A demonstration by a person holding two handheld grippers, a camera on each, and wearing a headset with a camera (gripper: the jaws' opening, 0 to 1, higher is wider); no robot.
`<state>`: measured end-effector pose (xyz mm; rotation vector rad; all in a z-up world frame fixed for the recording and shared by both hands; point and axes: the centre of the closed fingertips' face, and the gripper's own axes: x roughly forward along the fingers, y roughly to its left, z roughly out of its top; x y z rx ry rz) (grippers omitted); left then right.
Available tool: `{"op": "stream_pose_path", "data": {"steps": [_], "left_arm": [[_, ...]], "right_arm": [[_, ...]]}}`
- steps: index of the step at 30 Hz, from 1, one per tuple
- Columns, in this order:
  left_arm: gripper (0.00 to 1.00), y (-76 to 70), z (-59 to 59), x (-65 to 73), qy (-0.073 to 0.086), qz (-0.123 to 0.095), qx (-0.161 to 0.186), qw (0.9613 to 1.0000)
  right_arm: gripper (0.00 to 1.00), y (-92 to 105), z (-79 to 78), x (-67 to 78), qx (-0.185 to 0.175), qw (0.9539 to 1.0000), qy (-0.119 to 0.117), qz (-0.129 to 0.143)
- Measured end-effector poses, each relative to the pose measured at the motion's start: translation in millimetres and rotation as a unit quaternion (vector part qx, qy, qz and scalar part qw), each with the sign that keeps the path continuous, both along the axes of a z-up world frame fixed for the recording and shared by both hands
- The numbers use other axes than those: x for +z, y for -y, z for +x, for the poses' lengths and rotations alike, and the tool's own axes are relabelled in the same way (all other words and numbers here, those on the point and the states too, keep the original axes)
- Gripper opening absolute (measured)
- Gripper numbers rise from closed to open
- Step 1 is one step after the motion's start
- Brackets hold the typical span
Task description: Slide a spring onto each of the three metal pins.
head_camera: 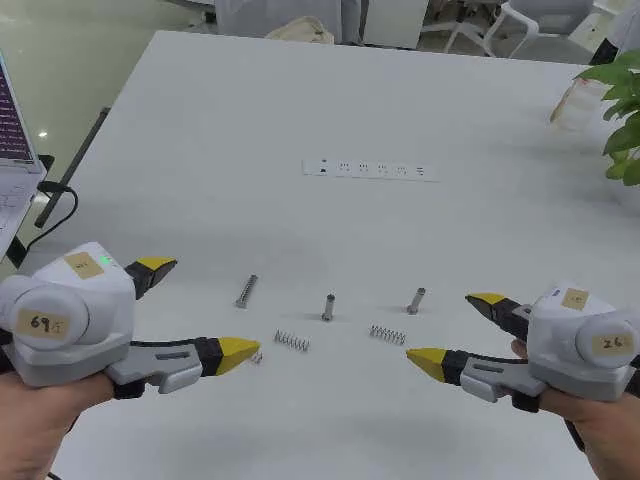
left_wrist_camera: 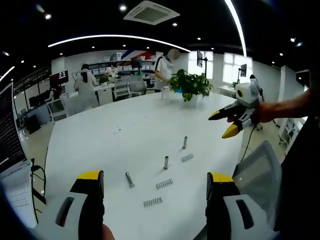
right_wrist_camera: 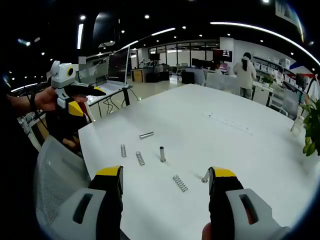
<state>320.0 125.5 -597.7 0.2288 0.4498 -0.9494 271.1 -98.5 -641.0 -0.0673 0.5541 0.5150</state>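
While the left gripper (head_camera: pixel 207 305) and right gripper (head_camera: pixel 445 326) are held wide open, the spring (head_camera: pixel 292 341) nearest the middle pin (head_camera: pixel 328 306) is judged light, squashy, best pinched mid-coil.

A large white table (head_camera: pixel 300 110) takes up the middle of an open-plan office. A white strip of sockets (head_camera: pixel 370 169) is set flush in its top towards the far side. A leafy potted plant (head_camera: pixel 625 110) stands at the far right edge. An open laptop (head_camera: pixel 12 150) sits on a separate desk at the left, with a black cable (head_camera: pixel 55 205) beside it. The floor (head_camera: pixel 60 50) is pale and glossy, and white chairs (head_camera: pixel 520 25) stand beyond the far end. The ceiling is dark, with round spotlights, long curved light strips (left_wrist_camera: pixel 125 37) and a square air-conditioning vent (left_wrist_camera: pixel 151 12). Bright windows (left_wrist_camera: pixel 232 65) line one wall, and people (left_wrist_camera: pixel 163 70) stand among distant desks.
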Motion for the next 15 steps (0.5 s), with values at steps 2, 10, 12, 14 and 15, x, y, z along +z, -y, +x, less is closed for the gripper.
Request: {"op": "stream_pose_path", "data": {"steps": [2,10,12,14,15], "left_arm": [[0.81,0.8,-1.1,-0.1,-0.001,0.001,-0.003,1.0000],[0.81,2.7,1.0,1.2,0.001,0.001,-0.016,0.9999],[0.81,2.6,2.2,1.2,0.001,0.000,-0.018,0.9998],[0.81,2.8,2.8,0.9,0.002,0.001,-0.020,0.9998],[0.81,2.9,3.1,0.8,0.003,0.001,-0.021,0.9998]], "right_arm": [[0.68,0.3,-0.4,0.9,-0.003,1.0000,0.000,0.001],[0.69,-1.5,-3.7,1.7,-0.015,0.9999,0.002,0.006],[0.69,-2.5,-5.1,0.3,-0.015,0.9999,0.000,0.005],[0.69,-3.4,-6.9,-1.3,-0.014,0.9999,-0.001,0.002],[0.69,-3.6,-7.5,-2.0,-0.012,0.9999,-0.001,0.000]]}}
